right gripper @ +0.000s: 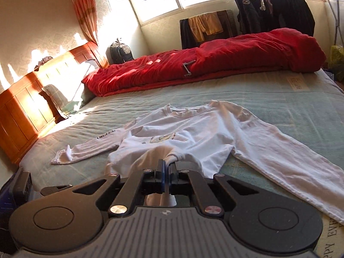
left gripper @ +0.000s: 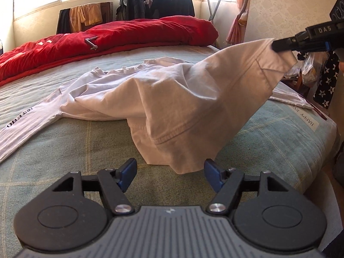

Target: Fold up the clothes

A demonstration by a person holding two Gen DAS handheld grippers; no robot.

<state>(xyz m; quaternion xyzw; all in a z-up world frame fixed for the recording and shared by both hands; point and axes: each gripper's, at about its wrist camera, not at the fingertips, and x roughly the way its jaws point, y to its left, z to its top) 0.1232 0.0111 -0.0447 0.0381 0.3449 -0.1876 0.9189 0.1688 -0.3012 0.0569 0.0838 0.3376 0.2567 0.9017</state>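
A white long-sleeved shirt (left gripper: 163, 99) lies spread on the bed, its sleeves stretched out to either side (right gripper: 290, 157). My right gripper (right gripper: 167, 163) is shut on a corner of the shirt's hem and holds it lifted off the bed. The left wrist view shows this gripper (left gripper: 276, 46) at the upper right, with the cloth hanging from it like a tent. My left gripper (left gripper: 169, 168) stands open low over the bed. The hanging fold of the hem (left gripper: 182, 163) droops just ahead of its blue pads (left gripper: 129, 172), and they do not touch it.
A red quilt (right gripper: 215, 62) lies bunched along the far side of the green bedspread (left gripper: 64, 150). A wooden headboard (right gripper: 32, 99) stands at the left. Dark clothes hang on a rack (left gripper: 161, 0) by the window. The bed's edge (left gripper: 322, 133) falls off at the right.
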